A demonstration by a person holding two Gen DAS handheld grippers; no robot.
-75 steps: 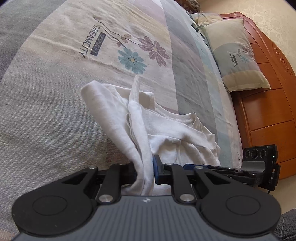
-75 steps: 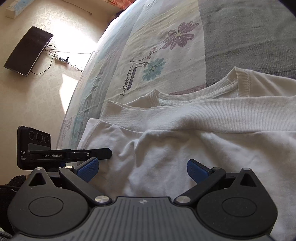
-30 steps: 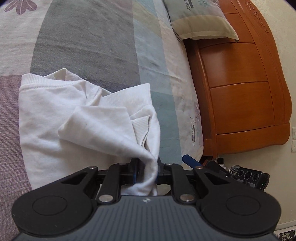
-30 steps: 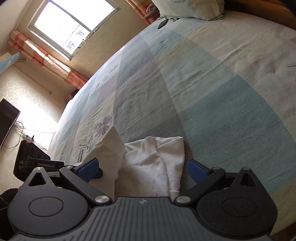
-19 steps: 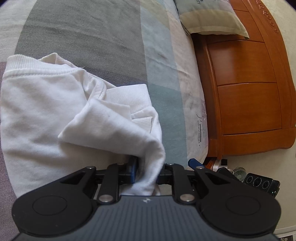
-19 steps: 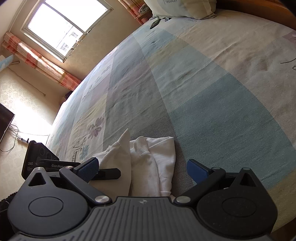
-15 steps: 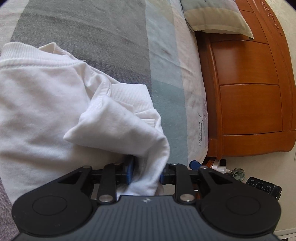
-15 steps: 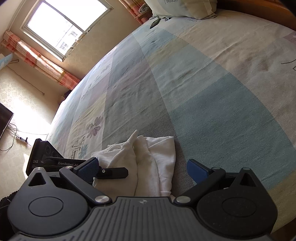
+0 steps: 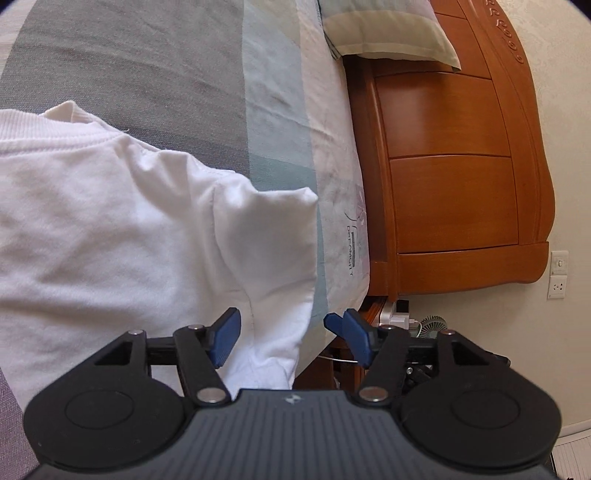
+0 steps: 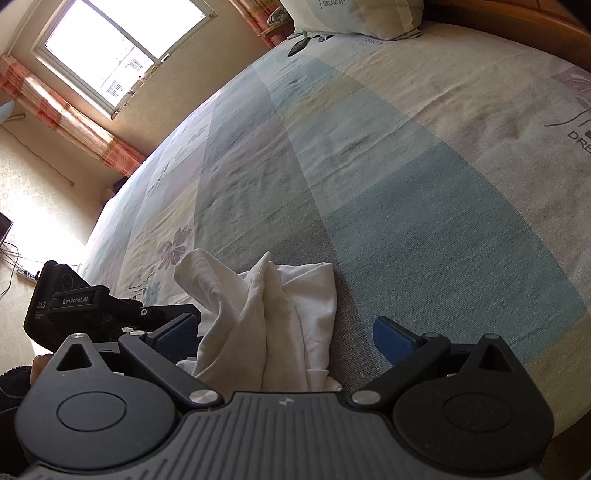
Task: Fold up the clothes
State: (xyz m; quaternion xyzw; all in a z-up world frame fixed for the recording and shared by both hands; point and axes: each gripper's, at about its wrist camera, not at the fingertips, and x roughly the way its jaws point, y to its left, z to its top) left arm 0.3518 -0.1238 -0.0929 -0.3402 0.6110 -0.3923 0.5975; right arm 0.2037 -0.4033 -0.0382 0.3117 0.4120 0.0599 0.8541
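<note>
- The left tool [image 9: 282, 338] was opening, a fold of the white shirt [image 9: 122, 225] lying loose between its jaws
- The right tool [image 10: 288, 338] was held wide open beside the shirt's edge, gripping nothing

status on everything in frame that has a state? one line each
white shirt: partly folded, lying bunched on the bed, not gripped.
left claw: opening, pads clear of the shirt fold lying between them.
right claw: open, shirt between the pads, untouched.
bedsheet: spread over the bed, lightly wrinkled.
pillow: lying at the headboard.
</note>
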